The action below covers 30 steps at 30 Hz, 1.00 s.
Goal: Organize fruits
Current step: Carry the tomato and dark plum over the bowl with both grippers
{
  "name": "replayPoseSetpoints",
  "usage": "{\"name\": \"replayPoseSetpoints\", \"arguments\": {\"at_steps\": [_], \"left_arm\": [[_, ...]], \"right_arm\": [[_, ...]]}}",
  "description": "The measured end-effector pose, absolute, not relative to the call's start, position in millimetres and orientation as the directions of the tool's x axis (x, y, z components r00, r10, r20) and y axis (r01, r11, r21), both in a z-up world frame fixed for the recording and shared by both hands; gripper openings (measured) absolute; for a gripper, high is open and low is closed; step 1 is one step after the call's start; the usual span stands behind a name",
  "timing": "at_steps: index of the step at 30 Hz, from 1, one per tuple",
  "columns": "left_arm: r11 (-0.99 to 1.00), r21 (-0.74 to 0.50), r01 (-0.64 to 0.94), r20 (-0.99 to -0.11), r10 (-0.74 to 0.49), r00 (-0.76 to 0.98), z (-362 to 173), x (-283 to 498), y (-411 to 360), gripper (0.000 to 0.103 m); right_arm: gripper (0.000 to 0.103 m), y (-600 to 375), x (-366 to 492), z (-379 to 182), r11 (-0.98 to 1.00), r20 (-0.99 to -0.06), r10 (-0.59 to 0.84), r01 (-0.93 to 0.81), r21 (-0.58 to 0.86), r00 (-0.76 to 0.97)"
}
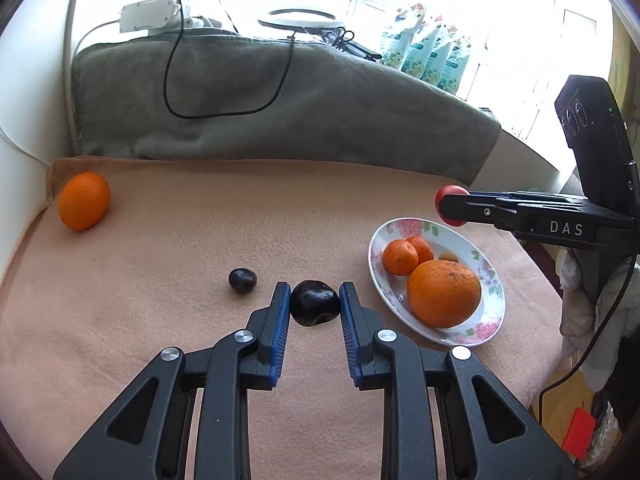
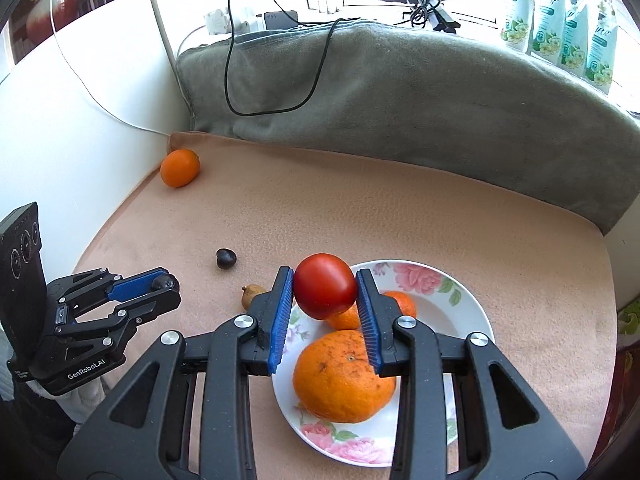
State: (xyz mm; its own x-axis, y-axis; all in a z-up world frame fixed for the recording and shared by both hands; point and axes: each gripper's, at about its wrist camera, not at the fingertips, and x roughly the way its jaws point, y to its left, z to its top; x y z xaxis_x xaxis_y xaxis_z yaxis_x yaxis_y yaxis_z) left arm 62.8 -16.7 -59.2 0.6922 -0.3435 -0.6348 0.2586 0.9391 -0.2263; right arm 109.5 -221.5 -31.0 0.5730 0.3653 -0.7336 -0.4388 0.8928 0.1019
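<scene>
My left gripper (image 1: 315, 307) is shut on a dark plum (image 1: 315, 303) just above the pink cloth; it also shows in the right wrist view (image 2: 166, 283). My right gripper (image 2: 325, 294) is shut on a red tomato (image 2: 325, 291) and holds it above the floral plate (image 2: 460, 292). The plate (image 1: 378, 268) holds a big orange (image 1: 443, 294), two mandarins (image 1: 400, 257) and a small brownish fruit (image 1: 449, 256). A second dark plum (image 1: 241, 280) and a lone orange (image 1: 84, 200) lie on the cloth. A small brown fruit (image 2: 251, 294) lies left of the plate.
A grey towel-covered ledge (image 1: 280, 108) with a black cable (image 1: 224, 80) runs along the back. A white wall (image 2: 80, 120) bounds the left side. Soap pouches (image 2: 560, 24) and a ring light (image 1: 298, 20) stand on the window sill.
</scene>
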Motion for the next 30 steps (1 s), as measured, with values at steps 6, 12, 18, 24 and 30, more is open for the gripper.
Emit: {"name": "replayPoseSetpoints", "arguments": {"at_steps": [6,12,18,24,30], "left_arm": [[0.927,-0.227,0.3,-0.624,-0.375,0.686,-53,67,-39,0.023],[0.912,-0.225,0.342,-0.616,-0.406,0.675,-47,70,-63,0.023],[0.897,-0.227,0.379,-0.612,-0.434,0.662,-43,74,-85,0.023],[0.877,-0.228,0.423,-0.606,-0.468,0.644,-38,74,-108,0.023],[0.852,-0.23,0.47,-0.605,-0.503,0.617,-35,72,-134,0.023]], "right_arm": [[0.033,-259,101,-33,0.916,-0.727,0.341,-0.384,0.115,0.596],[0.033,-292,95,-40,0.936,-0.731,0.313,-0.327,0.129,0.607],[0.033,-318,97,-48,0.949,-0.744,0.289,-0.281,0.141,0.602],[0.033,-333,105,-54,0.953,-0.752,0.288,-0.257,0.162,0.593],[0.033,-335,119,-60,0.944,-0.757,0.316,-0.266,0.194,0.572]]}}
